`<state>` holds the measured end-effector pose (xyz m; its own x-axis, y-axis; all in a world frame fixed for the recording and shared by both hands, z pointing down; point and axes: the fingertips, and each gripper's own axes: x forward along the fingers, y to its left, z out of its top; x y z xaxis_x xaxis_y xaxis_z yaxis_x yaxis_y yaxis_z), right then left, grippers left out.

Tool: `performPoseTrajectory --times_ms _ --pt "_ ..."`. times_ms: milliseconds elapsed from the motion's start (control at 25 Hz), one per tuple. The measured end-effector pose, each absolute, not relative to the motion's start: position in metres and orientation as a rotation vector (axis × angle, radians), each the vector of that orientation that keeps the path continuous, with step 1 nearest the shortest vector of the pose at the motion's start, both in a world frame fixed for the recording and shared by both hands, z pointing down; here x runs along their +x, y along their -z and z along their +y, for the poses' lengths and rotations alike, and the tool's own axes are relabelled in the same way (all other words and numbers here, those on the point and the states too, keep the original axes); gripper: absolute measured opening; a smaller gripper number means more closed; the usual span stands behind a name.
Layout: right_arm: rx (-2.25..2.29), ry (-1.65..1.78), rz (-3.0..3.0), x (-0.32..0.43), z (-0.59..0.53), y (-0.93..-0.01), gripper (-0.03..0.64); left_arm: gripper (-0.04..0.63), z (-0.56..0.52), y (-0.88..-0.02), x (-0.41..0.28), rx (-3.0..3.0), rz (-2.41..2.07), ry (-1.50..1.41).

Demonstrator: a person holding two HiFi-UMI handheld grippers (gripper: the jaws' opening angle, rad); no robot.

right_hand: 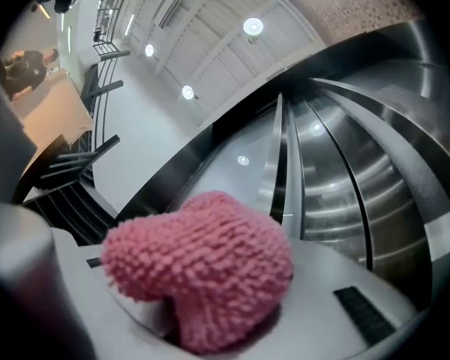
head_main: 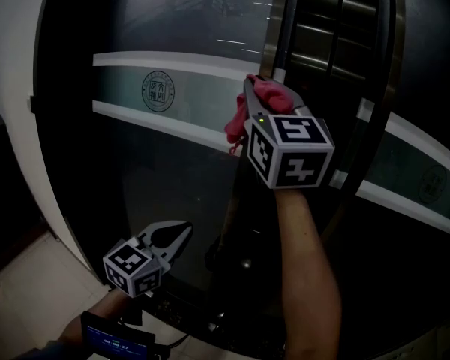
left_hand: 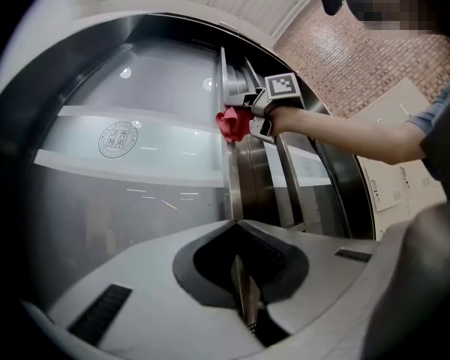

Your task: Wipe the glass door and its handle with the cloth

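1. Your left gripper (head_main: pixel 178 237) hangs low and to the left of the metal upright (head_main: pixel 274 28). Its jaws are pressed together on nothing and sit clear of the glass.
2. The glass door (head_main: pixel 157 163) spreads left of that upright. Which bar is its handle I cannot tell.
3. Your right gripper (head_main: pixel 266 88) is clamped on the pink cloth (right_hand: pixel 202 261), right at the upright. The cloth bulges past the jaw tips and a tail droops down to the left.
4. Tilt or press too hard and the bare jaw tips, not the cloth, may scrape the glass or the upright.
5. The cloth is bunched, so its small contact patch will likely leave streaks. The loose tail could snag in the gap beside the upright.
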<state>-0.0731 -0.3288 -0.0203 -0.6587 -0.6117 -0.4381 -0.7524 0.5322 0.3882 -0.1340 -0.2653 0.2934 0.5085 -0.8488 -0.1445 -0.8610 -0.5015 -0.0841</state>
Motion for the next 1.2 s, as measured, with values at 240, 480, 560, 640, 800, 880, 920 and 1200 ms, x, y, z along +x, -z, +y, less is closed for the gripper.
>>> performPoseTrajectory --times_ms 240,480,560,640,800,880,920,1200 --pt "-1.136 -0.753 2.541 -0.072 -0.332 -0.029 0.054 0.015 -0.27 -0.295 -0.13 -2.626 1.456 -0.128" --pt "-1.204 -0.686 2.595 -0.065 -0.337 -0.123 0.054 0.017 -0.274 -0.298 -0.11 -2.661 1.397 -0.157" --pt "-1.21 -0.608 2.619 -0.063 -0.339 -0.16 0.054 0.015 -0.274 -0.297 -0.105 -2.67 1.396 -0.152" --pt "-1.223 -0.52 2.649 -0.062 -0.342 -0.197 0.053 0.017 -0.273 -0.299 -0.102 -2.684 1.395 -0.139" --pt "-1.253 -0.423 2.685 -0.064 -0.345 -0.244 0.054 0.015 -0.27 -0.305 -0.099 -2.702 1.387 -0.134" --pt "-1.254 -0.414 2.681 -0.064 -0.346 -0.249 0.053 0.017 -0.269 -0.306 -0.099 -2.705 1.389 -0.131" --pt "-1.253 -0.41 2.678 -0.064 -0.347 -0.249 0.054 0.015 -0.269 -0.306 -0.099 -2.706 1.388 -0.129" --pt "-1.267 -0.394 2.664 -0.059 -0.335 -0.247 0.052 0.017 -0.258 -0.307 -0.102 -2.71 1.389 -0.126"
